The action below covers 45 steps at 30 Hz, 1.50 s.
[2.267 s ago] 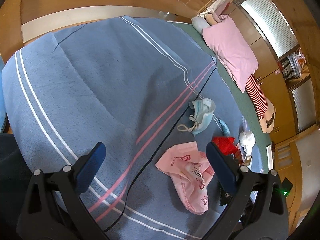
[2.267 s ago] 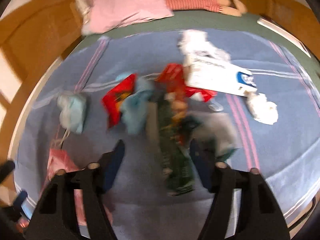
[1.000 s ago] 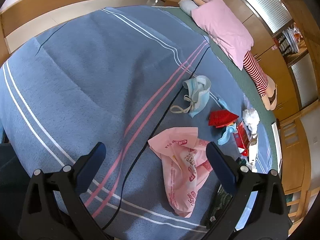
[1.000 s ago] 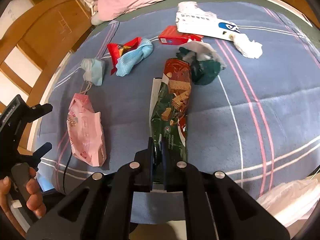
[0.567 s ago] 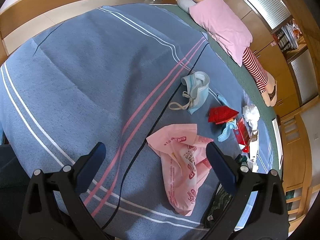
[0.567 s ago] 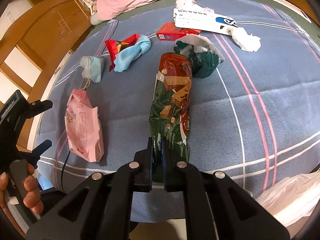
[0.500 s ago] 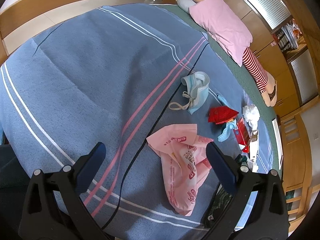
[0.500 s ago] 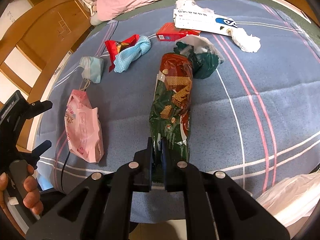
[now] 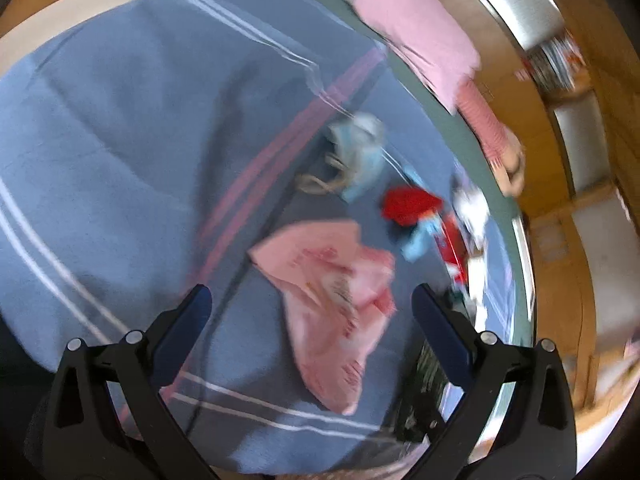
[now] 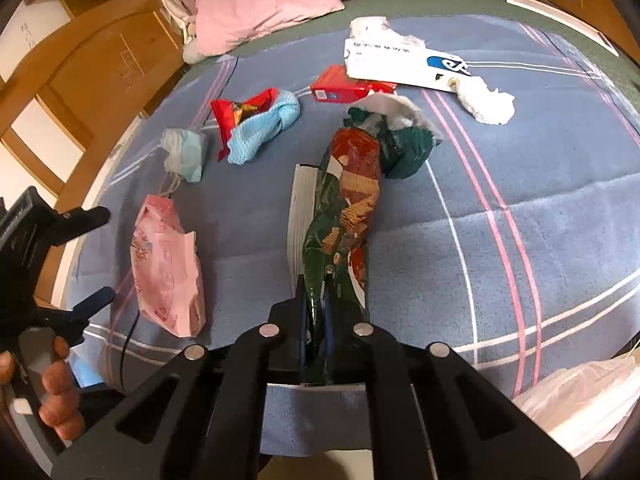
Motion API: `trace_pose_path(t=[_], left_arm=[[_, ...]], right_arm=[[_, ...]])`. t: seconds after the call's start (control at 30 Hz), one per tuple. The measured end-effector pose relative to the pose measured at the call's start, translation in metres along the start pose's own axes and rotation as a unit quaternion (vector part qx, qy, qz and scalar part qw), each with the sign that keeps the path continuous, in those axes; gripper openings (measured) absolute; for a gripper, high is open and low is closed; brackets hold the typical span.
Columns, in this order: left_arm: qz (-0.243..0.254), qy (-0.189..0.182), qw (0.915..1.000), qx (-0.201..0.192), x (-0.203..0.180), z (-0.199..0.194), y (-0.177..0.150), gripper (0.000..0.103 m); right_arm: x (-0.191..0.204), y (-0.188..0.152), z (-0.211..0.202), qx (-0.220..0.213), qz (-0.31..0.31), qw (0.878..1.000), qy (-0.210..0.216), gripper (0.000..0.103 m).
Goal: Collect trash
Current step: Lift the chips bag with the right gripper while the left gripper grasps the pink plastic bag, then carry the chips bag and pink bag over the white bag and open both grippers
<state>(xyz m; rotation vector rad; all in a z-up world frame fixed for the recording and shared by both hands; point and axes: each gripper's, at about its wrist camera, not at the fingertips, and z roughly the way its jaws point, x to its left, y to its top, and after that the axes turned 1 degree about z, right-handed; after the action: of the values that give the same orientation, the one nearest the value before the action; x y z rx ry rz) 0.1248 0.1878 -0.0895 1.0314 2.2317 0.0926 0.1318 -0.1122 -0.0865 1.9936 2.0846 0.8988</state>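
In the left wrist view, blurred, the left hand-held gripper [image 9: 306, 310] stands wide open with nothing between its fingers, above a pink bag [image 9: 332, 296] lying on the blue blanket [image 9: 120, 120]; a face mask [image 9: 356, 152] and a red wrapper [image 9: 410, 204] lie beyond. In the right wrist view, the right hand-held gripper [image 10: 316, 320] is clamped on the near end of a green biscuit wrapper [image 10: 344, 220], which stretches away over the blanket beside a white card [image 10: 300, 216]. A red box [image 10: 348, 88], a tissue [image 10: 486, 102] and a blue cloth [image 10: 264, 126] lie farther off. At left, a hand [image 10: 56, 396] holds the other tool.
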Motion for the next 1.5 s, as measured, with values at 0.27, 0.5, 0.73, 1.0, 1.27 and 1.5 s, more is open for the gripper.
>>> trace_pose_path(t=[0.27,0.5,0.73,1.0,1.27,1.5], left_arm=[[0.125,0.074,0.9885,0.042,-0.037,0.026,-0.018,0.100],[0.172,0.121,0.9738,0.085,-0.045,0.050,-0.028,0.100],[0.216,0.121,0.9638,0.097,-0.053,0.055,-0.037,0.060],[0.239,0.110,0.9613,0.083,-0.059,0.051,-0.040,0.033],[0.241,0.064,0.9683,0.004,-0.067,0.017,-0.038,0.032],[0.303,-0.018,0.9522,-0.032,-0.087,-0.017,-0.068,0.032]], right_arm=[[-0.013,-0.001,-0.020,-0.021,0.015,1.000,-0.001,0.008],[-0.020,-0.006,-0.022,-0.017,0.024,1.000,-0.003,0.008],[-0.017,-0.007,-0.024,-0.018,0.018,1.000,0.002,0.008],[-0.017,-0.010,-0.023,-0.018,0.014,1.000,0.000,0.008],[-0.016,-0.005,-0.056,-0.059,0.003,0.998,0.019,0.008],[-0.041,-0.014,-0.127,-0.096,-0.034,0.994,0.027,0.008]])
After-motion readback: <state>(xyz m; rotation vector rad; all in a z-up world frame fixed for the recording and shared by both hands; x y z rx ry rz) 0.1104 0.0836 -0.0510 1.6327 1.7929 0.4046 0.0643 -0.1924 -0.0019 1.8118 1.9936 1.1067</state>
